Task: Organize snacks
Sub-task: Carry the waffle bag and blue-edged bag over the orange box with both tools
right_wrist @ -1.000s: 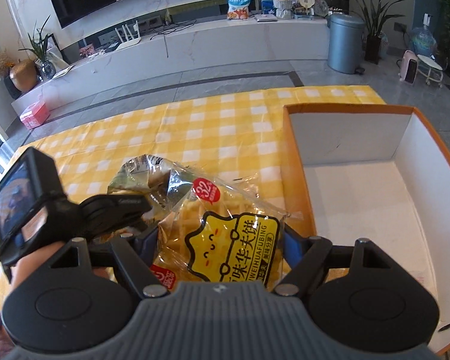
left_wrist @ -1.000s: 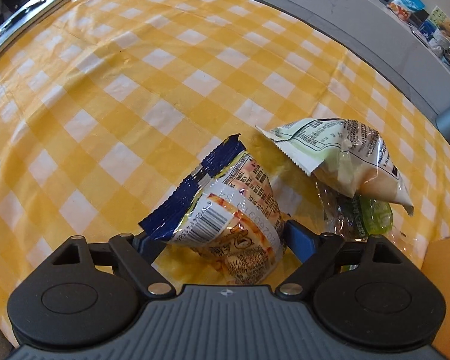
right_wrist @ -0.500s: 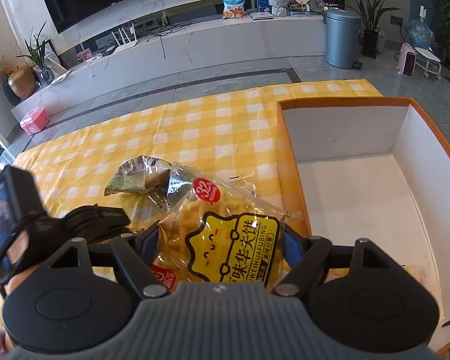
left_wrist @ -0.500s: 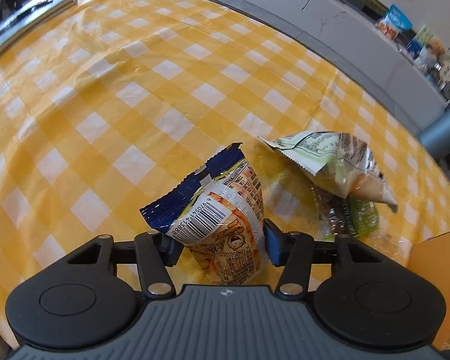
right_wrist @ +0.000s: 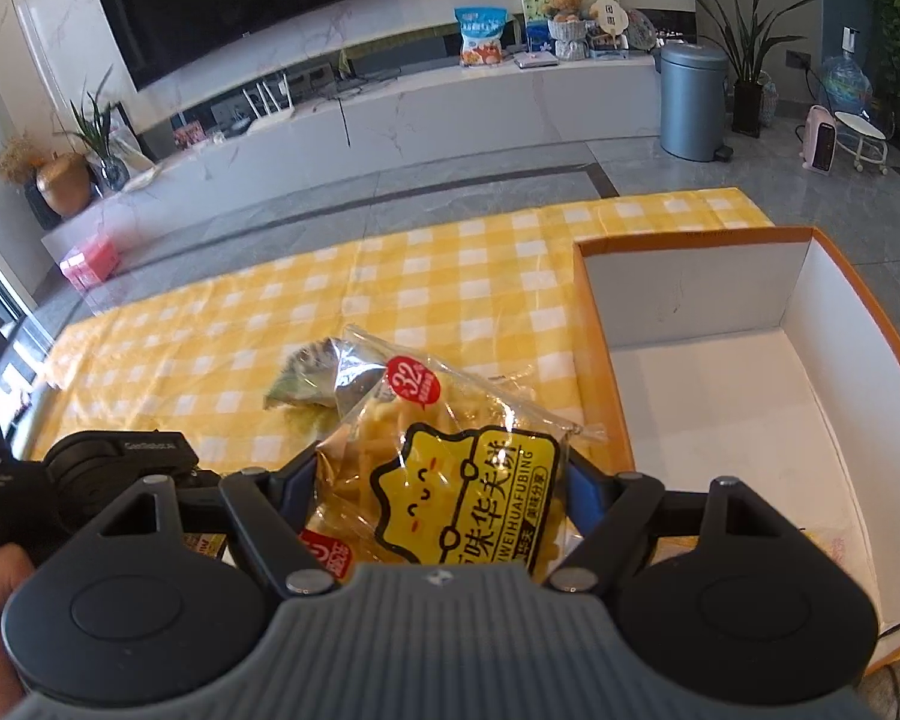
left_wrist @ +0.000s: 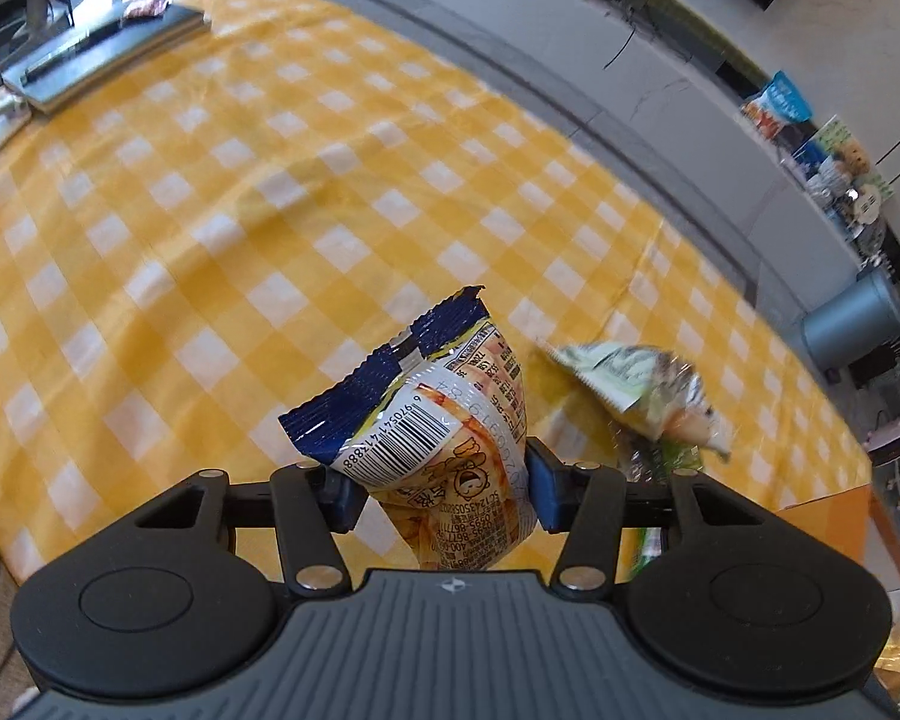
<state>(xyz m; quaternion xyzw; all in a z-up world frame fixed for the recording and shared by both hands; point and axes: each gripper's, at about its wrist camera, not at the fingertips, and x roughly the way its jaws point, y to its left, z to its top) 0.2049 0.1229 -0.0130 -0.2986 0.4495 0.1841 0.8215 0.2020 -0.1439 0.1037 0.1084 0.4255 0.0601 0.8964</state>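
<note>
Yellow-and-white checked cloth covers the counter (left_wrist: 222,228), and both hands are already loaded. The left gripper (left_wrist: 444,489) has its jaws pressed against the sides of a small blue-and-orange snack packet (left_wrist: 444,438), which hangs clear of the cloth with its barcode facing the camera. The right gripper (right_wrist: 441,495) has its jaws clamped on a clear waffle bag with a yellow label (right_wrist: 450,480), held up above the counter just left of the open orange-edged box (right_wrist: 594,312).

As for progress, the box looks nearly bare: its white floor and walls show, with only a faint something at the near corner, too small to name. So I judge the sorting is at an early stage, with two packets lifted but neither yet put away. Left on the cloth are a pale green-and-white packet (left_wrist: 630,387) and, touching it on the near side, a clear wrapper with green print (left_wrist: 660,462); both lie just beside the box's near corner.

Around the work, a dark flat tray or book (left_wrist: 102,60) sits at the far end of the counter, well apart. Beyond are a long white media shelf, a television and a grey bin (right_wrist: 690,99), none in the path. The box's near wall is the one thing to clear, and the left gripper's body sits close by the right one.
</note>
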